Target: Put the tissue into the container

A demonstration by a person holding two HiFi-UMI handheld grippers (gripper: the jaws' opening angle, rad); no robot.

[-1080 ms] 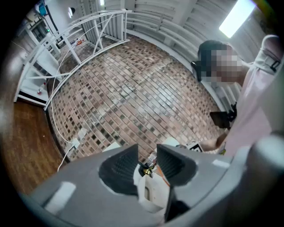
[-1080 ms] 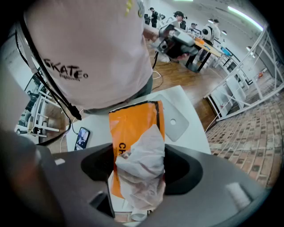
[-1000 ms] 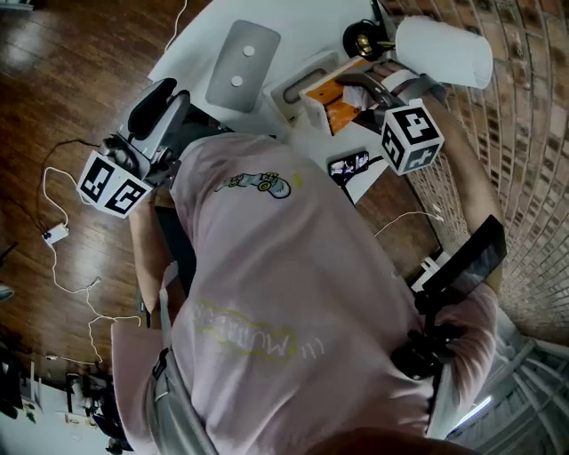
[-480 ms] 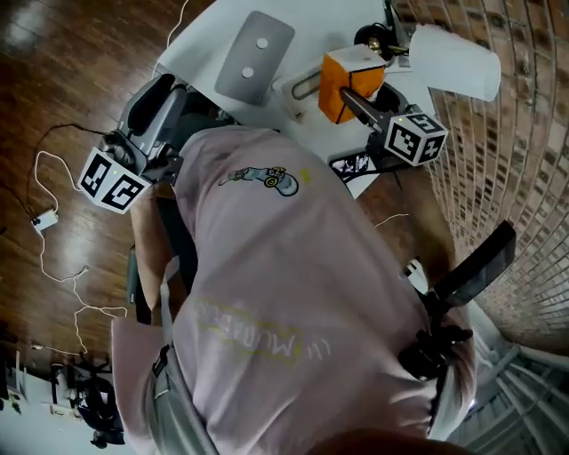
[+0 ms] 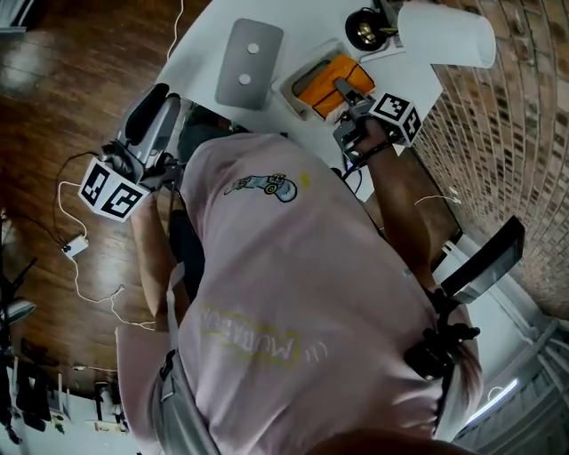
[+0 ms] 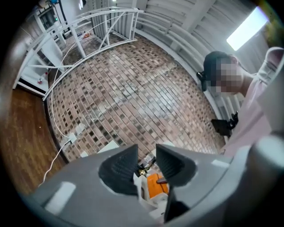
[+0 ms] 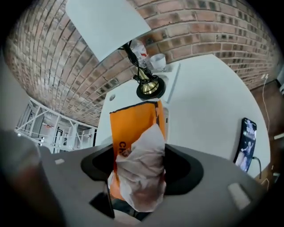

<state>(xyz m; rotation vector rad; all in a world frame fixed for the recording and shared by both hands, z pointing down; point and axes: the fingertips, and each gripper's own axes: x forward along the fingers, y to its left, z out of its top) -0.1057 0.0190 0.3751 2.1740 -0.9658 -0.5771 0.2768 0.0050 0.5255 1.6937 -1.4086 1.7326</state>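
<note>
Right gripper (image 7: 138,172): jaws nearly together, pinching a crumpled white tissue (image 7: 144,148) that rests against an orange pack (image 7: 132,122).
Pack: from the head view I see it lying in the white container (image 5: 286,89) on the table (image 5: 307,27).
Left gripper (image 6: 146,165): jaws a narrow gap apart, nothing between them, well apart from the container.

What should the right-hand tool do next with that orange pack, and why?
Probably open the jaws and let go. The right gripper is shut on the orange tissue pack, with white tissue bunched between its jaws, and in the head view the pack appears to lie inside the white container.
</note>
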